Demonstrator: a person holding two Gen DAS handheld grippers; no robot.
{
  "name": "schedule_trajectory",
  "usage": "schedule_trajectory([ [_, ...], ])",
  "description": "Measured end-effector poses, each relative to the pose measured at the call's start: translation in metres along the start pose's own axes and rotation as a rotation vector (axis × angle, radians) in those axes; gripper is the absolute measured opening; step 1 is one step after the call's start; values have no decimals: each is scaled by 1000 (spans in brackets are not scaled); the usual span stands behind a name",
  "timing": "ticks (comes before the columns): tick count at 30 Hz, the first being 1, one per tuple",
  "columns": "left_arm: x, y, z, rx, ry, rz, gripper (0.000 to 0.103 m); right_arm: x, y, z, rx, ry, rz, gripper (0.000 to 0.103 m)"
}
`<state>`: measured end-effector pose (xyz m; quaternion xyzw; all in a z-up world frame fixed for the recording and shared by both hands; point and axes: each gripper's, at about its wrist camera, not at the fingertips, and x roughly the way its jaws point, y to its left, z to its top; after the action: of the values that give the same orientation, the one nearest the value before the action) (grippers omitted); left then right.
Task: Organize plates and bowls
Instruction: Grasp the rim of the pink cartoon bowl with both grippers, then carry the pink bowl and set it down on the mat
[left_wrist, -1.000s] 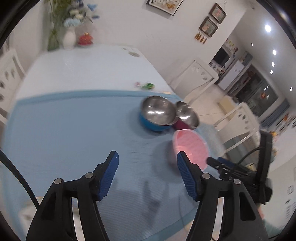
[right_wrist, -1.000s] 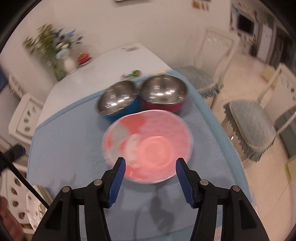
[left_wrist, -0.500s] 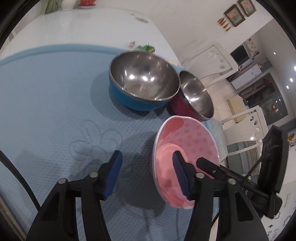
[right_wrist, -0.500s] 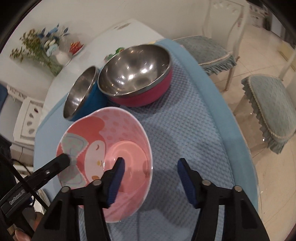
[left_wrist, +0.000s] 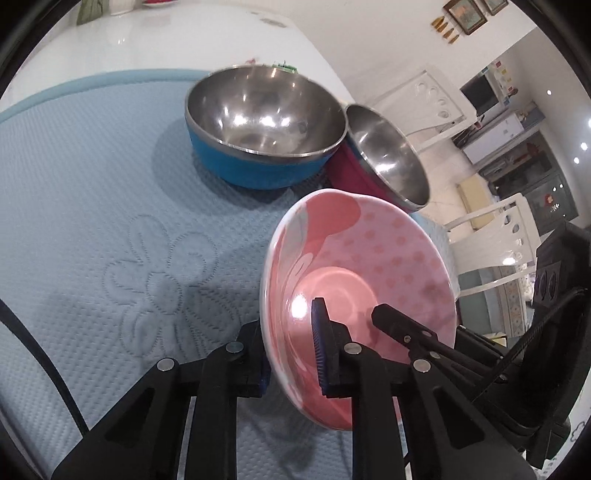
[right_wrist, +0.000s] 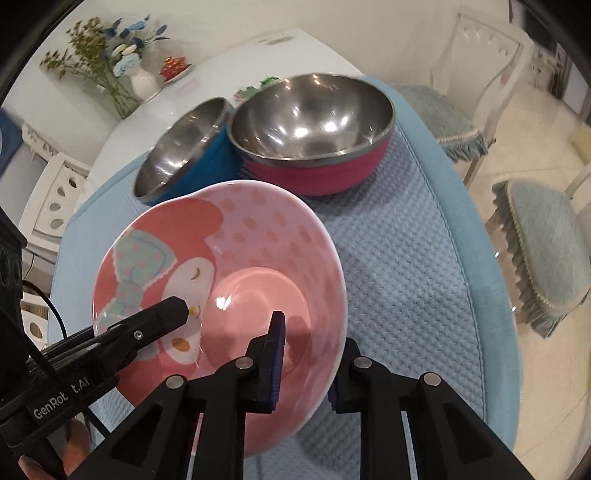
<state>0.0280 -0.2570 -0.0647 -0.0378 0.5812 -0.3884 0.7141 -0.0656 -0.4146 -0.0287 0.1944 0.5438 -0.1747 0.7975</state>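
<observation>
You hold a two-finger gripper in each hand, and both are clamped on the same pink bowl (left_wrist: 369, 258), one on each side of its rim. From the left wrist camera, your left gripper (left_wrist: 291, 354) pinches the bowl's near-left wall: one blue-padded finger lies inside the bowl, the other sits outside against the wall. From the right wrist camera, your right gripper (right_wrist: 306, 365) does the same on the opposite side, with its blue pad (right_wrist: 277, 354) pressed to the inner surface and the other finger outside the rim.

The pink bowl has a cartoon face with a pale green bow and a spotted pattern inside. It is tilted in the grip, over the near part of a light blue quilted mat (left_wrist: 92, 240) that covers this end of a white table (left_wrist: 166, 40). Whether its base touches the mat cannot be told.

Just beyond the pink bowl stand two steel-lined bowls, side by side and touching or nearly so: a blue bowl (left_wrist: 258, 162) to the left and a magenta bowl (right_wrist: 317, 173) to the right. Both are upright and empty.

At the far end of the table stands a white vase of flowers (right_wrist: 144, 83) with a small red dish (right_wrist: 175, 66) beside it. White chairs with blue cushions (right_wrist: 546, 243) stand by the table's right side.
</observation>
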Motion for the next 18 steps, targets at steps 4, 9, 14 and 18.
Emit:
schedule_trajectory([
  [4,-28,1,-3,7,-39,1,15,-23,16,-5,8,5,11,18],
  [9,-75,6,-11,21,-106,15,15,-57,47,-16,-26,-29,50,18],
  [14,-112,12,-29,40,-153,56,15,-76,81,-33,-94,-40,79,18],
  [18,-124,28,-48,27,-155,95,15,-70,101,-54,-115,13,92,18],
])
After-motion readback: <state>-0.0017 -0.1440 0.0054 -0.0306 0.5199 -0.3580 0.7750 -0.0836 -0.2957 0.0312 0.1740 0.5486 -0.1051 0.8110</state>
